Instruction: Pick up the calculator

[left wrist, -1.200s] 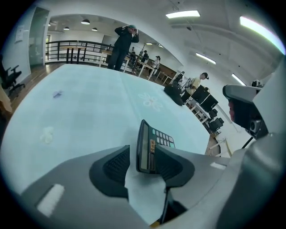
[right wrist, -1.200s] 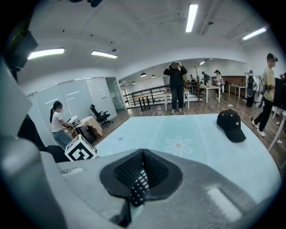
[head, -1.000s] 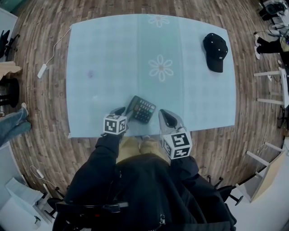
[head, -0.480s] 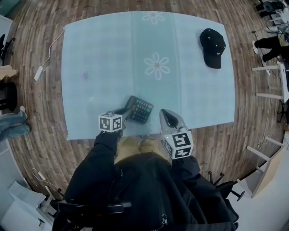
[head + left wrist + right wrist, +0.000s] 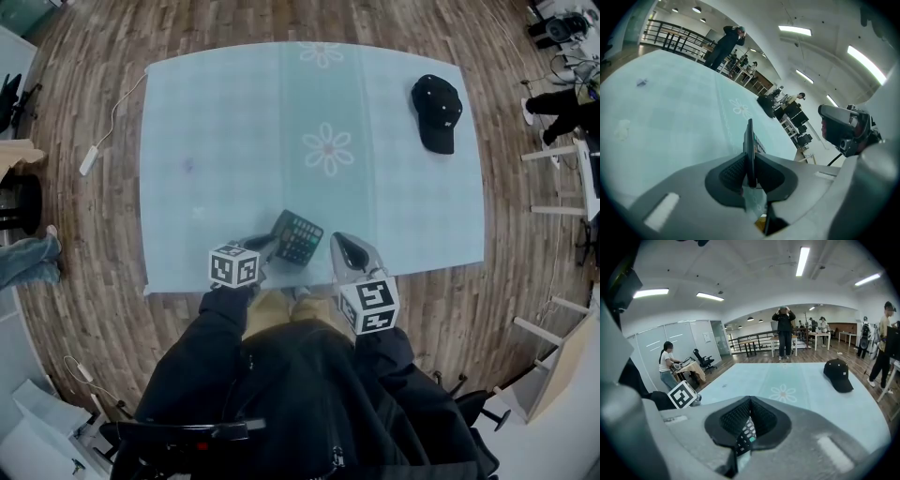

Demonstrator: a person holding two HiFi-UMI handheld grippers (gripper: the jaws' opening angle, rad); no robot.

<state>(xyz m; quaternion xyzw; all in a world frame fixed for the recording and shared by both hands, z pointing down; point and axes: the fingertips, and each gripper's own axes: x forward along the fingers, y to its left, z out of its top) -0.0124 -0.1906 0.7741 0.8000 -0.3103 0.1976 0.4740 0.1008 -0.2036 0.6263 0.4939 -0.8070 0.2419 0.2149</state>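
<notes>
The dark calculator [image 5: 298,236] is near the front edge of the pale blue table [image 5: 216,122]. My left gripper [image 5: 268,245] grips its near left edge. Its jaws have just been closing with the calculator between them, and the pads now press on it. In the left gripper view the calculator [image 5: 750,138] stands edge-on between the pads of that gripper [image 5: 751,178], tilted up off the table. My right gripper [image 5: 346,246] rests just right of the calculator, shut and empty. Past its jaws [image 5: 750,404] the calculator's keys [image 5: 746,432] show.
A black cap [image 5: 437,112] lies at the table's back right. A white cable with an adapter [image 5: 89,155] trails on the wood floor to the left. People and office chairs stand around the table. A flower print [image 5: 328,150] marks the table's middle.
The left gripper's jaws have closed on the calculator's edge. The calculator has tipped up and risen slightly with it. The right gripper has stayed put.
</notes>
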